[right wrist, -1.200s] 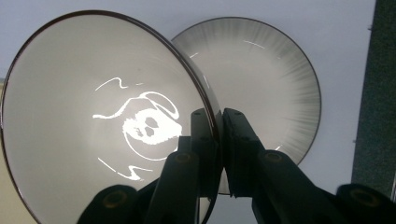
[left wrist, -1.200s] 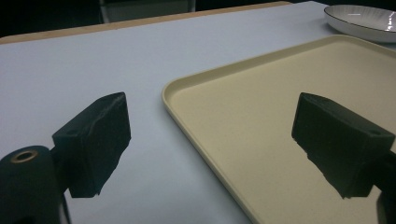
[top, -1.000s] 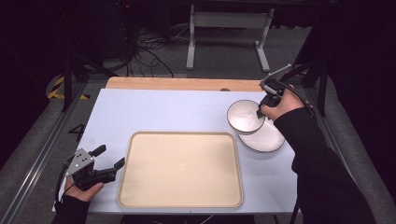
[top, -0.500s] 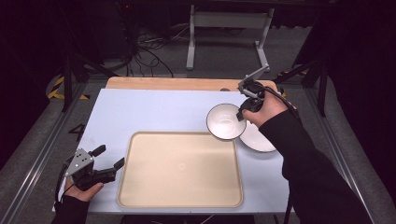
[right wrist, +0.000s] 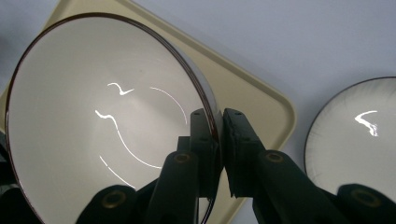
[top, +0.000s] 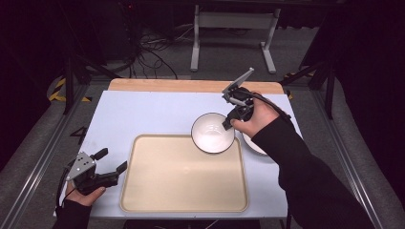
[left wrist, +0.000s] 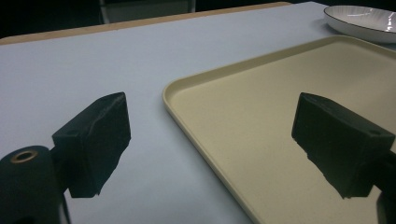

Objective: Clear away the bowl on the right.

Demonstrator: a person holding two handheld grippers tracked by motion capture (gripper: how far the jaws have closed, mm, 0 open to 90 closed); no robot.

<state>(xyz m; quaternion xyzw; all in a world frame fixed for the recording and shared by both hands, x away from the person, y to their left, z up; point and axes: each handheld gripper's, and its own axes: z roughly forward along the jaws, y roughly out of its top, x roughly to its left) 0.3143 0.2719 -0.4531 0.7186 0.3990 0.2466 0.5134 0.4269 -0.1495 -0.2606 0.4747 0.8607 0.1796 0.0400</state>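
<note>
Right gripper view shows my right gripper (right wrist: pixel 218 135) clamped on the white bowl (right wrist: pixel 93 121) rim, carrying it above the tray (right wrist: pixel 261 105) corner. Next I lower it, then release. Left gripper (left wrist: pixel 210 140) waits wide open, empty.

Beyond the counter's (top: pixel 143 114) far edge, a grey metal stand (top: pixel 231 21) and tangled cables (top: pixel 148 52) are lying on dim grey carpet (top: pixel 305 47).
</note>
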